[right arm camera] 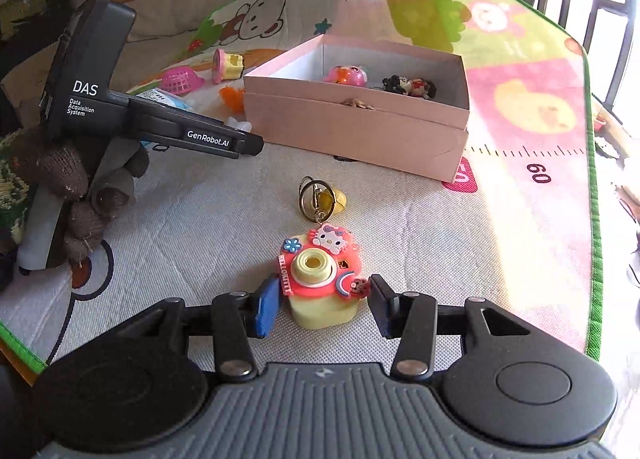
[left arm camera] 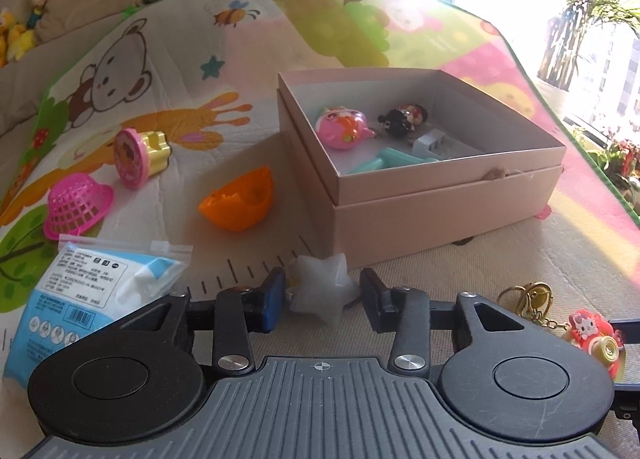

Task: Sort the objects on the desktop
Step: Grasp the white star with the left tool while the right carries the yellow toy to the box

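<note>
Left tongs (left arm camera: 323,301) spread, straddling white star toy (left arm camera: 320,291) near pink box (left arm camera: 420,195) corner. Right tongs (right arm camera: 323,304) spread around Hello Kitty camera keychain (right arm camera: 320,271), bare play mat (right arm camera: 500,243) to its right; mat's green edge (right arm camera: 596,259) well apart.

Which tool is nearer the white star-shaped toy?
Left. The left tool straddles the white star-shaped toy, jaws open. The right tool straddles the pink Hello Kitty camera keychain instead.
</note>
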